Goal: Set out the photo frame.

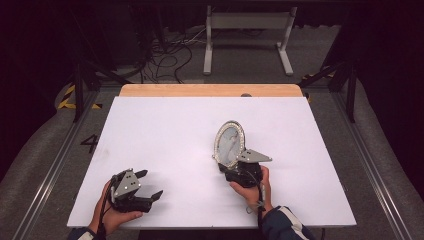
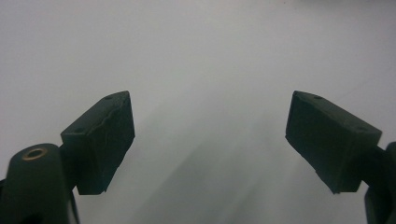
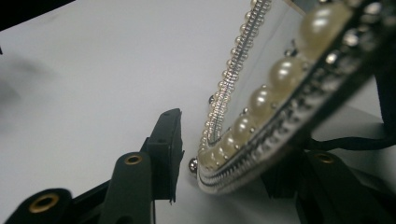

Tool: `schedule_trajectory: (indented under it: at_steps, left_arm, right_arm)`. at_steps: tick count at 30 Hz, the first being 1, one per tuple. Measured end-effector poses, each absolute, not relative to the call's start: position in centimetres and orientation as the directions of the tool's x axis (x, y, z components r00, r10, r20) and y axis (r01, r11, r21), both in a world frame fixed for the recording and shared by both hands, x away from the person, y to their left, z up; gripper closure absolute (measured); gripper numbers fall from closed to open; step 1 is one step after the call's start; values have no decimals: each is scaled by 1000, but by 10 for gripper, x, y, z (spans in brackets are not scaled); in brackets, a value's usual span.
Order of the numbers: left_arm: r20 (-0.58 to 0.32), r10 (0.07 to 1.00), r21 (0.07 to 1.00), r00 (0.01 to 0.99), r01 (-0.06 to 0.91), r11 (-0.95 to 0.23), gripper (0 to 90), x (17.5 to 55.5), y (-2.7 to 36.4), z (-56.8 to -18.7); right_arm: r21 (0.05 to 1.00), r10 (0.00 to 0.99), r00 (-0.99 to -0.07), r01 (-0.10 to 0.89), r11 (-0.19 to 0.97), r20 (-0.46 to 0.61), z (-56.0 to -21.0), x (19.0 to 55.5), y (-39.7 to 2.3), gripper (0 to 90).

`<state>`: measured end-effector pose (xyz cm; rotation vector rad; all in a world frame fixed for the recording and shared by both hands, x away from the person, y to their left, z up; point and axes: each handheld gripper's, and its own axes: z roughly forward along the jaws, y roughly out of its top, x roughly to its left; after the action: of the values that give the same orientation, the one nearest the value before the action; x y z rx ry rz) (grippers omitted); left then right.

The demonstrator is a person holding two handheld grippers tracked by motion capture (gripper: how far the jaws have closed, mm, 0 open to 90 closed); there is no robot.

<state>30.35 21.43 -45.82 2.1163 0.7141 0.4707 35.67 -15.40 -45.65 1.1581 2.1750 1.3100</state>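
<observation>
Upright, the oval frame (image 1: 229, 144) stands between the right gripper (image 3: 224, 158)'s parted jaws — left gripper (image 1: 147, 185) spread, holding nothing

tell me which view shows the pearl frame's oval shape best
The high view: the pearl frame shows whole there, an upright oval on the white table. The right gripper view catches just its lower rim and pearls up close, between the right gripper jaws. The left gripper view looks at bare table.

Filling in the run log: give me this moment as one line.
left gripper: open, nothing between jaws | right gripper: jaws around oval pearl-rimmed frame, near pad apart from its rim | frame: upright on white table
</observation>
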Motion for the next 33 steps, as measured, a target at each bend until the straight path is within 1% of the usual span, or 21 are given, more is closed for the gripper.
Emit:
schedule_trajectory:
  at_steps: [2, 3, 4, 5, 6, 7, 12, 21, 25, 26, 27, 28, 31, 33]
  left_arm:
    - [83, 636, 805, 768, 324, -496, 160, 303, 215, -458]
    - [81, 636, 803, 768, 327, -497, 160, 303, 215, -459]
    - [81, 636, 803, 768, 327, -497, 160, 303, 215, -459]
    - [80, 635, 804, 768, 327, -497, 160, 303, 215, -460]
    - [81, 635, 804, 768, 326, -497, 160, 302, 215, -459]
    - [81, 635, 804, 768, 327, -498, 170, 302, 215, -459]
    - [87, 625, 799, 776, 320, -509, 173, 301, 213, -459]
    - [92, 618, 799, 781, 312, -514, 165, 299, 213, -459]
    - [89, 618, 799, 781, 314, -513, 165, 300, 214, -459]
    - [88, 616, 798, 783, 315, -513, 165, 300, 214, -459]
    - [86, 616, 801, 783, 313, -510, 165, 300, 214, -459]
    - [86, 616, 801, 783, 313, -510, 165, 300, 214, -459]
    - [90, 609, 800, 788, 307, -515, 165, 303, 212, -458]
    - [88, 607, 804, 790, 303, -511, 165, 307, 209, -457]
  right_arm:
    - [854, 793, -600, 464, 236, 107, -457, 357, -153, 575]
    - [860, 802, -589, 458, 224, 104, -457, 358, -154, 631]
    - [864, 805, -583, 456, 213, 109, -457, 359, -155, 655]
    - [864, 805, -583, 456, 213, 109, -457, 359, -155, 655]
    - [862, 797, -591, 463, 205, 128, -457, 360, -155, 697]
    - [856, 784, -609, 463, 229, 120, -456, 360, -155, 715]
    - [848, 771, -622, 476, 232, 137, -455, 362, -158, 719]
    - [827, 730, -662, 498, 260, 169, -451, 360, -172, 757]
    - [827, 722, -671, 495, 267, 168, -451, 358, -175, 759]
    - [826, 721, -671, 497, 266, 171, -451, 357, -176, 748]
    - [834, 726, -666, 489, 254, 170, -450, 355, -177, 692]
    - [834, 726, -666, 489, 254, 170, -450, 355, -177, 692]
    - [852, 736, -661, 462, 246, 146, -443, 350, -181, 645]
    - [862, 743, -654, 451, 233, 141, -439, 346, -184, 644]
